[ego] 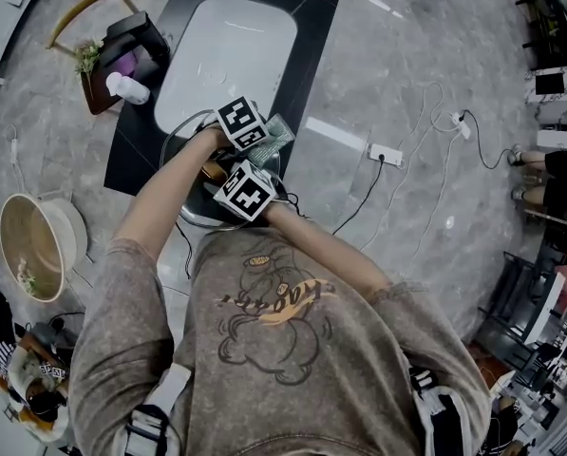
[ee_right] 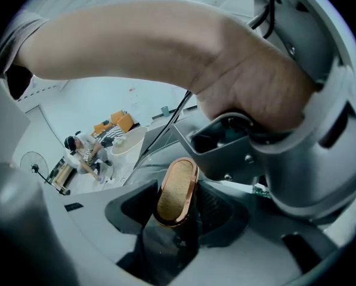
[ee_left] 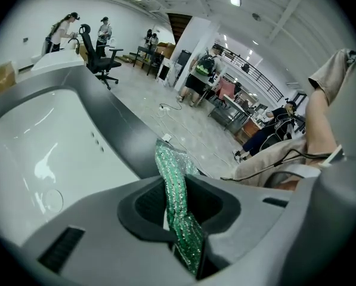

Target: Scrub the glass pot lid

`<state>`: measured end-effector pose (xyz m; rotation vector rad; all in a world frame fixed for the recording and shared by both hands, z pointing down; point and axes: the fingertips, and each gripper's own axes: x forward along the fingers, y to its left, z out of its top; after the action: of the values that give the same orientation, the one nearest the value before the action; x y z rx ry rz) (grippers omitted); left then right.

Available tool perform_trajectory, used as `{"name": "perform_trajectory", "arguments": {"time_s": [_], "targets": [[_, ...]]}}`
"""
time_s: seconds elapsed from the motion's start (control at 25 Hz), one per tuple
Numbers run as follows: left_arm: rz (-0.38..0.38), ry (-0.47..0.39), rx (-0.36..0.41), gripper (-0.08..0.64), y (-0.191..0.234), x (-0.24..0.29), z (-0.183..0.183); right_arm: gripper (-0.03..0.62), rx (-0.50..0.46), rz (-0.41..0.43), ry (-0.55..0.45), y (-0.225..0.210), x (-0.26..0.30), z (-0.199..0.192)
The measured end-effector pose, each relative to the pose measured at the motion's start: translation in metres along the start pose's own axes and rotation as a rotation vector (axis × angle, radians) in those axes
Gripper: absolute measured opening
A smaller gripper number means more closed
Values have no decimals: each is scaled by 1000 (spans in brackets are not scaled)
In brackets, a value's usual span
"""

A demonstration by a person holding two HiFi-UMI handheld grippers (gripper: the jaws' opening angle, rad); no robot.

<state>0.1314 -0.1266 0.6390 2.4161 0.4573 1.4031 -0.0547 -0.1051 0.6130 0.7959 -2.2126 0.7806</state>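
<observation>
In the head view my two grippers are close together over the front edge of the white sink (ego: 226, 55). The left gripper (ego: 264, 141) is shut on a green glittery scouring cloth (ego: 281, 133), which stands up between its jaws (ee_left: 178, 201) in the left gripper view. My right gripper (ego: 224, 177) is just nearer me and shut on the brown, copper-rimmed knob (ee_right: 178, 189) of the glass pot lid (ego: 193, 218). Only an arc of the lid's metal rim shows under the grippers. In the right gripper view the left gripper (ee_right: 225, 139) and its hand hang right above the knob.
The sink is set in a black counter (ego: 131, 150). A white bottle (ego: 126, 87) and dark items lie on a tray at the counter's left end. A round wooden basin (ego: 31, 245) stands on the floor at the left; a power strip (ego: 386, 155) and cables lie to the right.
</observation>
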Motion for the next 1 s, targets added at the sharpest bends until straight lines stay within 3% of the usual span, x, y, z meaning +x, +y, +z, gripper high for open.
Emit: {"name": "perform_trajectory", "arguments": {"time_s": [0.12, 0.28, 0.44, 0.76, 1.0], "targets": [[-8, -19, -12, 87, 0, -2, 1, 222, -1, -2, -9, -1, 0, 0], [-13, -88, -93, 87, 4, -11, 2, 222, 9, 1, -23, -2, 1, -1], [38, -190, -170, 87, 13, -31, 0, 222, 9, 0, -14, -2, -1, -6], [288, -310, -206, 87, 33, -108, -19, 223, -23, -9, -57, -3, -19, 1], [520, -507, -374, 86, 35, -183, -43, 222, -19, -8, -114, -11, -49, 13]]}}
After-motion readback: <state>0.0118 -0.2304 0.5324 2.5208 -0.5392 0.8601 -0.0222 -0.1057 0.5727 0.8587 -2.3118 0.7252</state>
